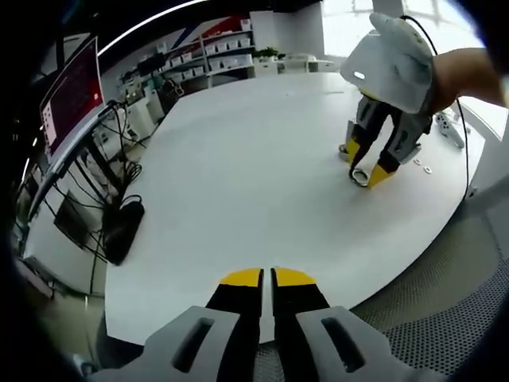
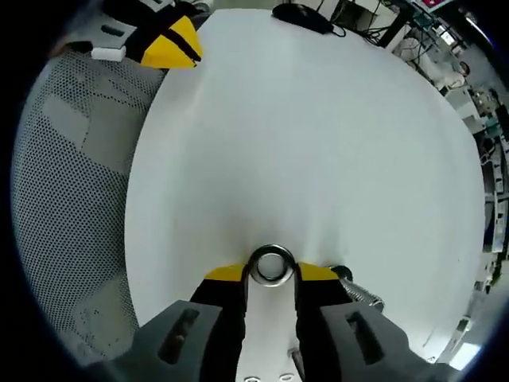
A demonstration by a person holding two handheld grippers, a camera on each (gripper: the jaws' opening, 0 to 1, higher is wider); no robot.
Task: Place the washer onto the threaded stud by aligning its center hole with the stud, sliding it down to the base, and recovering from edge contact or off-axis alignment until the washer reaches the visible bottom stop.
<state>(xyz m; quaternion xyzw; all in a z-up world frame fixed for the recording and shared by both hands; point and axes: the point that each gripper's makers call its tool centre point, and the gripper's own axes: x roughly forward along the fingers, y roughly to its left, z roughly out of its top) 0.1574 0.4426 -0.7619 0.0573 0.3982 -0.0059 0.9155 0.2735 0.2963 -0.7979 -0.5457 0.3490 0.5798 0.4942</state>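
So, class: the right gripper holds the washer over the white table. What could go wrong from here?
1. The right gripper grips the washer only by its rim at the yellow tips, so it may slip or tilt on edge contact.
2. The threaded stud sits beside the right jaw, largely hidden, so hole and stud may be misaligned.
3. Spare washers lie near the gripper and could get knocked.

The right gripper holds the washer between its tips, above the table. The threaded stud stands just right of the tips. The left gripper sits at the table's opposite edge.
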